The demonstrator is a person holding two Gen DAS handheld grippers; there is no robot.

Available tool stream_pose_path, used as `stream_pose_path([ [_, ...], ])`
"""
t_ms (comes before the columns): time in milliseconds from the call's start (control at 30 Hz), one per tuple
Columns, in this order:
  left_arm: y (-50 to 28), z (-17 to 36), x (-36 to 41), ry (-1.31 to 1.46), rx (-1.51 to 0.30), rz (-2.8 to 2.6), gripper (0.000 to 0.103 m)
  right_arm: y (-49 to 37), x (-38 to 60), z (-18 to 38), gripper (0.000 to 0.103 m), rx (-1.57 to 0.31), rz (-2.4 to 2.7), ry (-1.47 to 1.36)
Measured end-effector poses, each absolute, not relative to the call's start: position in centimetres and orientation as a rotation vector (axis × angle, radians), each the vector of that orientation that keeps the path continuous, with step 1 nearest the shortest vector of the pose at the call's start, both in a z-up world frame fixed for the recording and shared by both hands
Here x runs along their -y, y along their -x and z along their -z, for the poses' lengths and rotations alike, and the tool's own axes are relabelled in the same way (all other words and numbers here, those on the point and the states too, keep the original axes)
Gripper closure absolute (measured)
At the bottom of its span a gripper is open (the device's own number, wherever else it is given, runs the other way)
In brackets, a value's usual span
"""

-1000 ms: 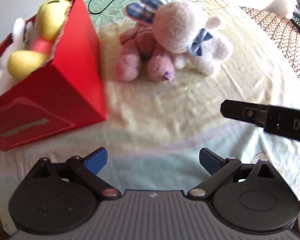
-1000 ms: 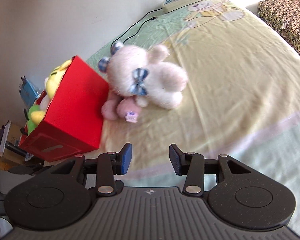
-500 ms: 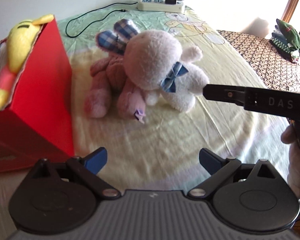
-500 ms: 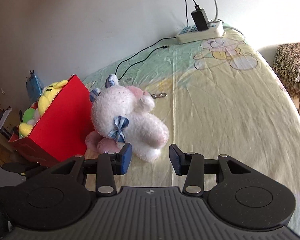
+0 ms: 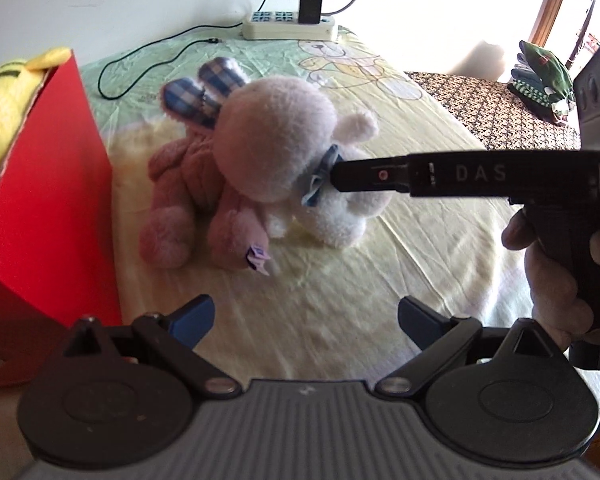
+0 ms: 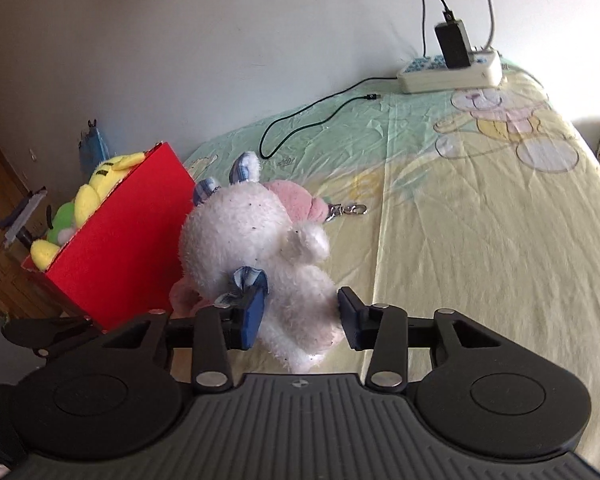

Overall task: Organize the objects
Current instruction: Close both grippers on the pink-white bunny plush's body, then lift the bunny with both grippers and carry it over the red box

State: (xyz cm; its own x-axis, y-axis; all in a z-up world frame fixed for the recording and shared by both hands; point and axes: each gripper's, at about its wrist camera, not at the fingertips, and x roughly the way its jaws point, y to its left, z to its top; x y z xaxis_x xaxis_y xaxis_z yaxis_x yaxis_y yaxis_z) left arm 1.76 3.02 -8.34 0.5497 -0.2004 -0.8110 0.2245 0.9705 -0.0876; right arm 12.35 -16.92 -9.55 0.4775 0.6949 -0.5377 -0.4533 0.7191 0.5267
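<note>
Plainly, "DAS" marks the right gripper (image 6: pixel 302 316) straddling the white plush (image 6: pixel 260 256)

White wall (image 6: pixel 220 60) behind bed; pale yellow-green sheet (image 6: pixel 480 240) with bear print. Power strip (image 5: pixel 288 26) and black cable (image 6: pixel 300 124) at the wall. Leopard-pattern cloth (image 5: pixel 496 116) beside it, bright window glare.

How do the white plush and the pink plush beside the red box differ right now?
The white plush lies on top, leaning over the pink plush, which is partly hidden beneath. The white plush wears a blue bow; the pink plush has blue checked ears. The open right gripper straddles only the white plush. Both rest on the bedsheet.
</note>
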Motion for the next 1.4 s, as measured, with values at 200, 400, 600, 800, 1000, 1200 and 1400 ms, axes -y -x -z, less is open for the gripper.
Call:
stream_pose_path([
  [200,-1.1,7.2,-3.0,-0.034,-0.927,0.298,0.005,-10.9,18.7,10.5,0.079,-0.954,-0.781,-0.574],
  [400,0.3,5.5,-3.3,-0.018,-0.899,0.369,0.005,-7.8,19.5,11.5,0.079,-1.081,-0.82,-0.69],
  [600,0.3,6.2,-2.8,-0.003,-0.928,0.37,0.005,-6.8,20.6,11.7,0.067,-1.087,-0.786,-0.67],
  [800,-1.2,6.8,-3.0,0.092,-0.938,0.359,0.005,-9.5,22.1,11.5,0.047,-0.982,-0.73,-0.74],
  [1000,-2.4,8.0,-2.9,0.16,-0.976,0.367,0.013,-11.6,20.1,12.9,0.048,-1.037,-0.84,-0.746],
  [1200,-2.9,8.7,-3.9,0.209,-1.007,0.342,0.02,-11.0,18.3,13.5,0.057,-1.105,-0.927,-0.766],
  [1400,-1.9,7.8,-3.7,0.193,-1.012,0.36,0.024,-9.5,18.5,12.2,0.065,-1.079,-0.921,-0.733],
])
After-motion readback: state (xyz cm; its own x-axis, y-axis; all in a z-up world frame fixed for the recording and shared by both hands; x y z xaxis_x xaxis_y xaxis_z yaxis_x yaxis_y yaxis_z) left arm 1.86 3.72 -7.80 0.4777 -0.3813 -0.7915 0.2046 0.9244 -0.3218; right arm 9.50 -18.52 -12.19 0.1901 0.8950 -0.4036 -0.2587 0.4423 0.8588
